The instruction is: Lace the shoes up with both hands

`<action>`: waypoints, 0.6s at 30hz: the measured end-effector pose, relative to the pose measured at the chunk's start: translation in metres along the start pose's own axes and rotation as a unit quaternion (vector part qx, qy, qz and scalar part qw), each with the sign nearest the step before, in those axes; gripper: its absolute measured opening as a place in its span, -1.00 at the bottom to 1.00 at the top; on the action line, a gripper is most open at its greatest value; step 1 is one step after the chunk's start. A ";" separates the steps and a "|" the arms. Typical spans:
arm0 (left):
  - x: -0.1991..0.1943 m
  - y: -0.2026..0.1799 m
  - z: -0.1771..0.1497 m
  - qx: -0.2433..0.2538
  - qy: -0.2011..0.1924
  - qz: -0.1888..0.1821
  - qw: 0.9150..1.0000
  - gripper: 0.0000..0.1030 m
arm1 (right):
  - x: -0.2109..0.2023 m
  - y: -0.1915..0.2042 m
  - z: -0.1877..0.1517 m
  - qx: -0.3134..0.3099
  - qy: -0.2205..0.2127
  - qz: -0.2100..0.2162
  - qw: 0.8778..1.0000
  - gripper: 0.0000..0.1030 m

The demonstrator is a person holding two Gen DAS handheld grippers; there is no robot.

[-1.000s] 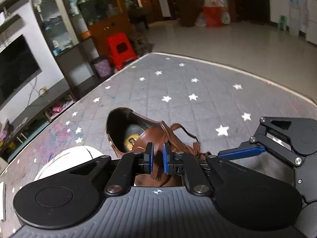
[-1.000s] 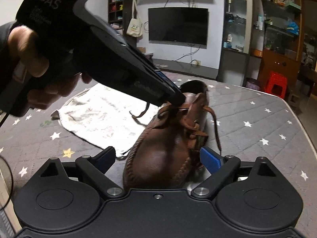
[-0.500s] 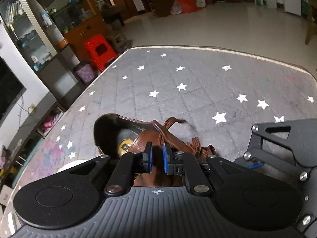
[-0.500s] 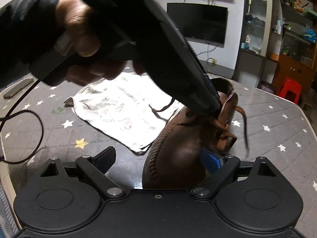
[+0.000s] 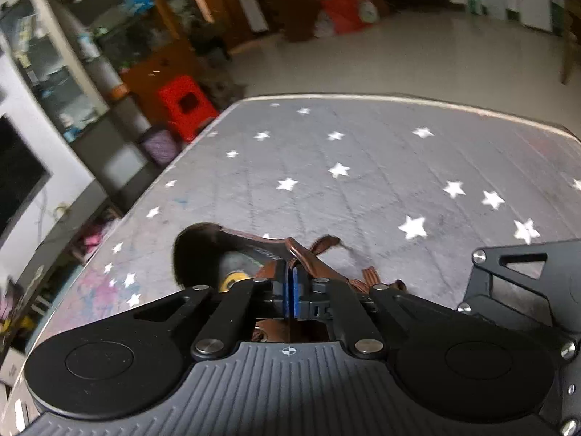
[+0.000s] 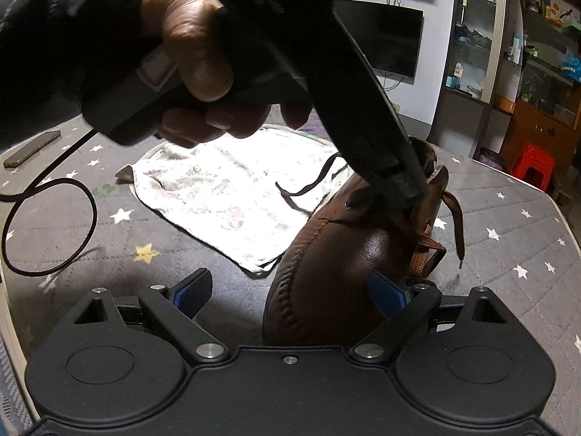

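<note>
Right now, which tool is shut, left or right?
The left tool: its blue pads are pressed together over the brown shoe, apparently pinching the lace. The right tool stands wide open around the shoe's toe.

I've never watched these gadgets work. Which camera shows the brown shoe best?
The right wrist view: the brown shoe fills its middle, with toe, stitching and laces visible. In the left wrist view the left gripper hides most of it; only the dark opening and some lace show.

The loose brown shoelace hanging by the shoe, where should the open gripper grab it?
Grip the brown flat shoelace low on its free hanging stretch, coming from the brown leather shoe's right side: it dangles clear there, near the open right gripper.
</note>
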State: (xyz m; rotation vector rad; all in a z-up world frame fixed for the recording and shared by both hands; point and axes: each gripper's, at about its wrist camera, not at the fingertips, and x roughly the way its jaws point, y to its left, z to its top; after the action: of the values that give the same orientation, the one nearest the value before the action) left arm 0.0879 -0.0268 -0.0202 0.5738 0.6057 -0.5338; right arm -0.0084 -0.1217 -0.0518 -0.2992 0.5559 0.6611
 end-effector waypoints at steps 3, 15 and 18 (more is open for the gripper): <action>-0.011 -0.002 -0.005 -0.035 -0.018 0.037 0.999 -0.96 | 0.002 0.004 0.001 -0.001 0.004 -0.009 1.000 0.83; -0.072 0.027 -0.061 -0.305 -0.058 0.114 0.944 -0.96 | 0.010 0.013 0.002 -0.006 0.015 -0.028 0.999 0.85; -0.082 0.039 -0.083 -0.380 -0.064 0.117 0.916 -0.96 | 0.012 0.016 0.001 -0.011 0.017 -0.032 0.999 0.89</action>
State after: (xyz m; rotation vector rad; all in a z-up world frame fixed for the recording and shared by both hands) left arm 0.0235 0.0783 -0.0100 -0.1307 0.5574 -0.0797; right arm -0.0103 -0.1031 -0.0596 -0.3473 0.5695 0.6013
